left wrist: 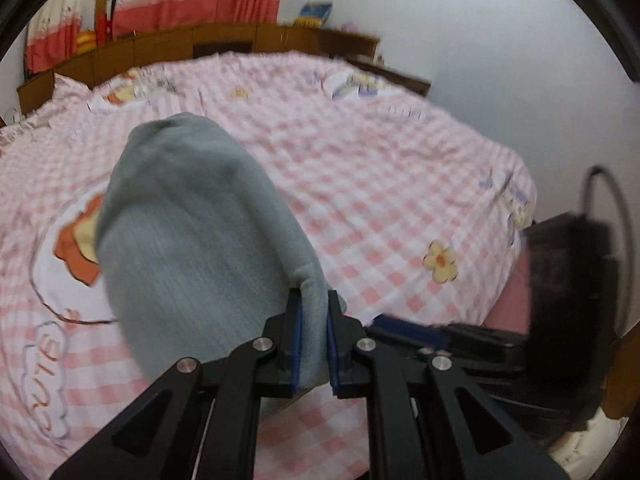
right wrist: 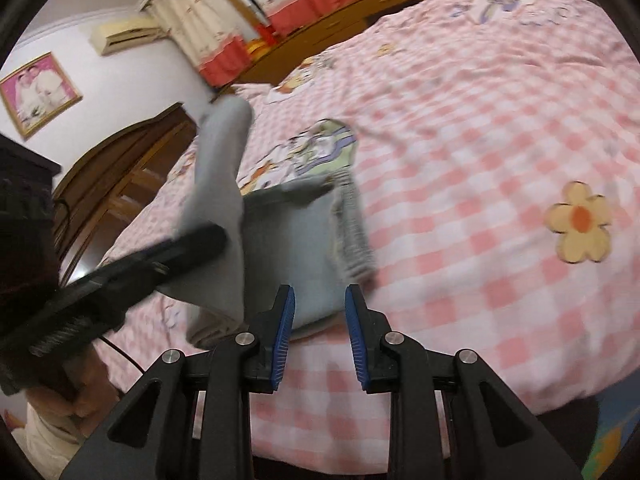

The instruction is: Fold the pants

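Grey pants (left wrist: 192,220) bulge up from the pink checked bed cover (left wrist: 400,168) in the left wrist view. My left gripper (left wrist: 314,300) is shut on a fold of them, with the cloth pinched between its blue pads. In the right wrist view the pants (right wrist: 296,240) lie bunched near the bed's edge, their ribbed hem (right wrist: 352,232) on the right. A thick fold fills the gap of my right gripper (right wrist: 320,300), which is shut on it. The left gripper (right wrist: 160,256) reaches in from the left and lifts a strip of grey cloth. Motion blurs both views.
A wooden headboard (left wrist: 200,44) and red-and-cream curtains (left wrist: 180,4) stand behind the bed. The right gripper's black body (left wrist: 480,340) shows low at the right. A wooden door (right wrist: 120,184) and a framed picture (right wrist: 38,92) are at the left. Pale sleeve (right wrist: 44,440) at bottom left.
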